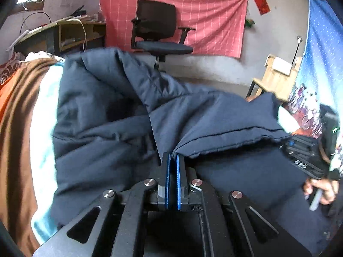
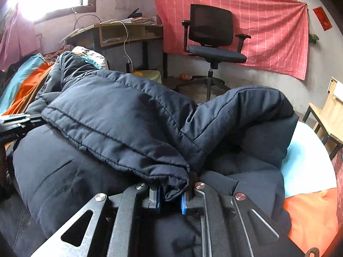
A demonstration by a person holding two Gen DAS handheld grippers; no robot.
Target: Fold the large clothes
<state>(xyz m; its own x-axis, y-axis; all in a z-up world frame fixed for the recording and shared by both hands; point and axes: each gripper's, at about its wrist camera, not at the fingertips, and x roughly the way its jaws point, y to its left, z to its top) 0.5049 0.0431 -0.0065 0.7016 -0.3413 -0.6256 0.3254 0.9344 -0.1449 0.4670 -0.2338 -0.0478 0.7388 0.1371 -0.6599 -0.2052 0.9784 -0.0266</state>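
While both tongs (image 1: 172, 162) (image 2: 171, 194) pinch its hem, the jacket (image 2: 120, 115) drapes folded.

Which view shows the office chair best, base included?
The right wrist view: the office chair shows its backrest, both armrests, seat, column and base legs. In the left wrist view the office chair is seen only down to the column, the navy padded jacket hiding its base.
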